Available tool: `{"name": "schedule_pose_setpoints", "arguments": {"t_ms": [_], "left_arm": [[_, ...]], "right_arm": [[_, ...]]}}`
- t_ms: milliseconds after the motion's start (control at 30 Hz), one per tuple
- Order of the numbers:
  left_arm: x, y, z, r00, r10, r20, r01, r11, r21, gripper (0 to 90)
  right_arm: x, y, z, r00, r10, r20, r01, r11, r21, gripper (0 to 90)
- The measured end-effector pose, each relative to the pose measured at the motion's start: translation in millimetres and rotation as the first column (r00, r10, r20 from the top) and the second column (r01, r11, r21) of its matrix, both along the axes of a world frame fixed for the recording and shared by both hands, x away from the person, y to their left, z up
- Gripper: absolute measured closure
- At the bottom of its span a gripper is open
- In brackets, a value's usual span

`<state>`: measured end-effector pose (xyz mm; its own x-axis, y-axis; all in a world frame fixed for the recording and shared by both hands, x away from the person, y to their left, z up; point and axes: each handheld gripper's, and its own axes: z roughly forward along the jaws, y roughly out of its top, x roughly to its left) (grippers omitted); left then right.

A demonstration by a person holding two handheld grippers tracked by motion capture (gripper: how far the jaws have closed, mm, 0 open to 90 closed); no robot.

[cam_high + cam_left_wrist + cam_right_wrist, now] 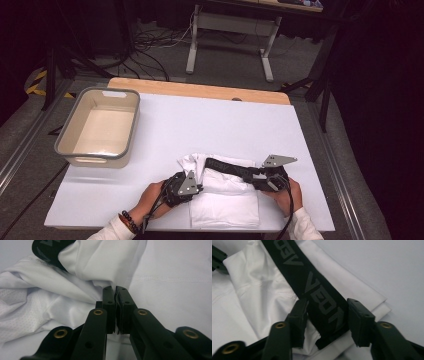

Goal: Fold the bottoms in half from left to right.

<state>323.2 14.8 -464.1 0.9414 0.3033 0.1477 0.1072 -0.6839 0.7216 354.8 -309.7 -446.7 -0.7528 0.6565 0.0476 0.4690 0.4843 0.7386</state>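
White garment at lower centre of the high view, black waistband running left to right across its upper edge. Left gripper at the garment's left edge, jaws pinched tight on a fold of white cloth. Right gripper at the waistband's right end, jaws half apart and straddling the band across its length, pads not yet pressing. Nearer hand for the band: the right. Grey bin well apart, upper left.

You've got the folded garment sitting on the table by its near edge, and the tub way off at the far left corner.
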Motion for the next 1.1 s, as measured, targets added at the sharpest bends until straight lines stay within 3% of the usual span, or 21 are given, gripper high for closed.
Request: {"name": "schedule_pose_setpoints", "arguments": {"t_ms": [33, 67, 167, 233, 333, 400, 433, 467, 500, 567, 633, 700, 733, 800, 867, 900, 933, 1000, 1100], "left_arm": [[-0.5, -0.1, 0.1, 1.0, 0.004, 0.001, -0.004, 1.0, 0.003, 85.8], [-0.8, 0.1, 0.0, 1.0, 0.007, 0.004, -0.007, 1.0, 0.002, 84.8], [0.1, 1.0, 0.4, 1.0, 0.009, 0.003, -0.009, 1.0, -0.001, 83.8], [1.3, 3.8, 1.2, 0.9996, 0.027, -0.008, -0.027, 0.9996, 0.001, 79.8], [3.3, 9.1, 4.7, 0.9967, 0.08, -0.009, -0.08, 0.9966, 0.017, 72.2], [5.5, 16.7, 9.9, 0.9948, 0.099, -0.022, -0.099, 0.9949, -0.018, 72.0], [9.1, 23.0, 15.8, 0.9921, 0.124, -0.02, -0.125, 0.99, -0.065, 70.8], [9.1, 23.0, 15.8, 0.9921, 0.124, -0.02, -0.125, 0.99, -0.065, 70.8], [15.3, 25.4, 20.5, 0.9886, 0.146, -0.035, -0.149, 0.9824, -0.112, 70.7], [18.9, 24.7, 22.3, 0.987, 0.158, -0.03, -0.161, 0.9793, -0.123, 69.2], [29.9, 17.5, 26.2, 0.983, 0.181, -0.027, -0.184, 0.9741, -0.132, 68.1], [33.1, 13.5, 26.1, 0.9803, 0.196, -0.028, -0.198, 0.9722, -0.125, 67.8], [38.7, 5.3, 25.6, 0.9805, 0.196, -0.018, -0.197, 0.9747, -0.107, 66.9], [40.7, 1.6, 25.1, 0.9802, 0.196, -0.026, -0.198, 0.974, -0.11, 65.9], [43.7, -3.9, 25.3, 0.9851, 0.162, -0.058, -0.168, 0.9767, -0.133, 63.9], [43.0, -5.3, 25.9, 0.9899, 0.119, -0.078, -0.131, 0.9765, -0.172, 60.3], [40.9, -6.4, 26.5, 0.9908, 0.107, -0.084, -0.121, 0.9752, -0.186, 60.1], [38.6, -7.4, 26.6, 0.9909, 0.092, -0.098, -0.109, 0.9764, -0.187, 57.3], [34.7, -6.7, 25.7, 0.9863, 0.029, -0.162, -0.065, 0.9728, -0.222, 52.8]], "right_arm": [[0.0, 0.0, 0.0, 1.0, 0.0, 0.0, 0.0, 1.0, 0.0, 65.7], [-7.1, 3.6, 2.5, 0.9985, 0.034, 0.042, -0.033, 0.9988, -0.036, 72.0], [-11.3, 6.8, 4.5, 0.9966, 0.052, 0.064, -0.048, 0.9968, -0.063, 73.9], [-17.9, 8.2, 9.2, 0.9912, 0.077, 0.108, -0.071, 0.9956, -0.06, 74.8], [-33.9, 7.8, 21.2, 0.9719, 0.141, 0.188, -0.141, 0.9899, -0.014, 74.5], [-44.3, 8.4, 27.1, 0.9568, 0.183, 0.226, -0.185, 0.9826, -0.009, 74.2], [-52.7, 9.3, 29.4, 0.9448, 0.225, 0.238, -0.229, 0.9734, -0.012, 74.0], [-52.7, 9.3, 29.4, 0.9448, 0.225, 0.238, -0.229, 0.9734, -0.012, 74.0], [-62.6, 10.4, 29.6, 0.9339, 0.256, 0.25, -0.259, 0.9657, -0.022, 74.1], [-67.0, 10.7, 29.3, 0.9299, 0.266, 0.254, -0.269, 0.9629, -0.024, 74.0], [-78.6, 10.5, 28.4, 0.9187, 0.287, 0.271, -0.291, 0.9563, -0.026, 73.6], [-82.2, 10.9, 27.6, 0.9182, 0.29, 0.27, -0.297, 0.9549, -0.016, 73.6], [-88.9, 12.7, 24.9, 0.9147, 0.298, 0.273, -0.301, 0.9532, -0.033, 73.4], [-92.0, 14.0, 23.2, 0.914, 0.301, 0.272, -0.3, 0.9527, -0.046, 73.3], [-96.0, 15.1, 18.6, 0.9161, 0.306, 0.26, -0.305, 0.9513, -0.042, 73.2], [-97.6, 15.8, 15.8, 0.919, 0.305, 0.249, -0.306, 0.9513, -0.038, 73.2], [-99.3, 16.5, 12.5, 0.9201, 0.307, 0.243, -0.304, 0.9512, -0.049, 72.4], [-102.6, 16.9, 8.8, 0.9197, 0.313, 0.238, -0.305, 0.9498, -0.068, 70.8], [-104.5, 15.1, 6.8, 0.9306, 0.282, 0.233, -0.277, 0.9592, -0.055, 63.6]]}}
